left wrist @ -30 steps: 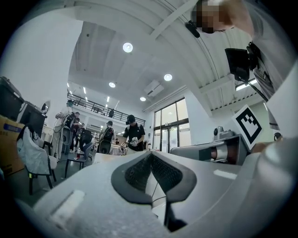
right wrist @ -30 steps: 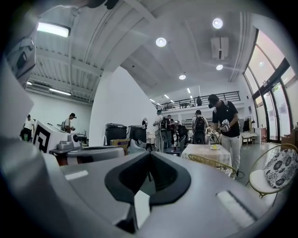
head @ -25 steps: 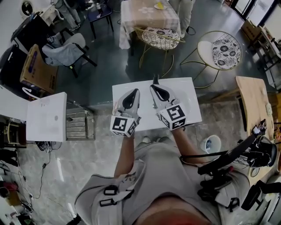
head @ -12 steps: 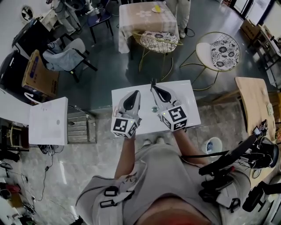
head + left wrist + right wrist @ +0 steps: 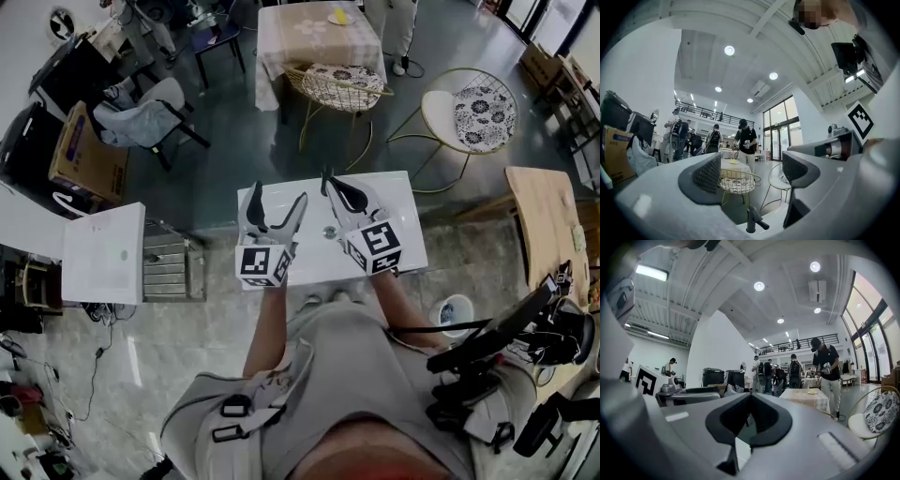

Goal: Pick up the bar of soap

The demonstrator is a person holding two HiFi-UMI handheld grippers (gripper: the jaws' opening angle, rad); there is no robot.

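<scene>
Since a second ago the left gripper (image 5: pixel 752 172) has been opening its jaws. They were together before, and now they stand wide apart with nothing held. Between them I see only the room and, lower down, the black faucet (image 5: pixel 751 220). The right gripper (image 5: pixel 751 414) looks as it did then: its jaws are closed together and they hold nothing.

The person stands at the 6 o'clock side of a white washbasin (image 5: pixel 403 225) and keeps both grippers above it, side by side and pointing away from the body. On the basin top, the left gripper is over the 9 o'clock part. The right gripper reaches from the middle toward 12 o'clock, where the faucet stands at the far edge. A small round drain (image 5: pixel 328 231) shows on the white surface between the two grippers.

The bar of soap I cannot find in any view, so I cannot tell where it lies.

Beyond the basin, at 12 o'clock, is a wire chair (image 5: pixel 342 80) with a patterned cushion. A second chair (image 5: pixel 478 103) of the same kind stands at 2 o'clock. Further at 12 o'clock is a table with a cloth (image 5: pixel 309 28). At 9 o'clock from the basin stands a small white table (image 5: pixel 103 253), and at 3 o'clock a wooden table (image 5: pixel 539 216). Several people stand far back in the hall.
</scene>
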